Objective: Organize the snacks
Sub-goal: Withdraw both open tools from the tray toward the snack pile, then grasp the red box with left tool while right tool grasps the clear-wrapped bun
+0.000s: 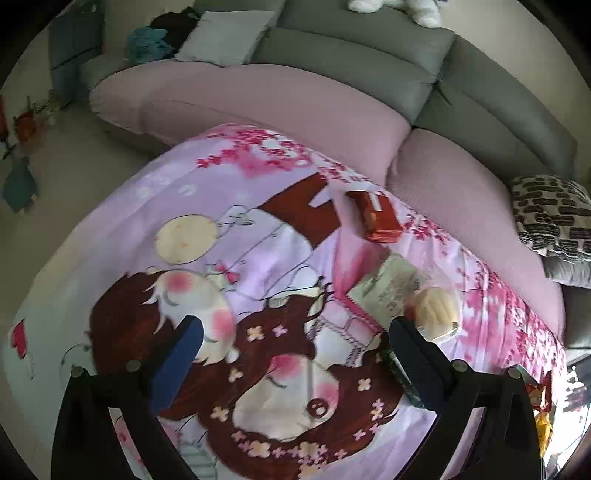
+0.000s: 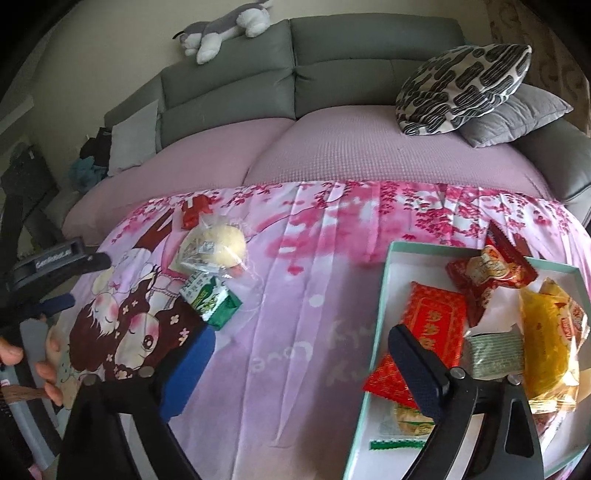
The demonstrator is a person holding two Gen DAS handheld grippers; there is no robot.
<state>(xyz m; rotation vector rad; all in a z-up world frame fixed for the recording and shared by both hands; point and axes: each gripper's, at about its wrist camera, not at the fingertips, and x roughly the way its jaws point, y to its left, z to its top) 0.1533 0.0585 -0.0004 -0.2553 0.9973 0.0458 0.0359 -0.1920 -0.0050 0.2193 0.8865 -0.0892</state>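
My left gripper hangs open over the cartoon-print pink cloth, with nothing between its fingers. Beyond its right finger lie a clear-wrapped yellow bun, a pale green packet and, farther off, a red box. My right gripper is open too, and its right finger reaches over the left rim of a mint-edged tray. The tray holds a red packet, a red wrapped snack, a yellow bag and a green striped packet. The bun, a green packet and the red box lie on the cloth at the left.
The left gripper and a person's hand show at the left edge of the right wrist view. Behind the cloth is a grey sofa with a pink cover, a patterned cushion and a plush dog.
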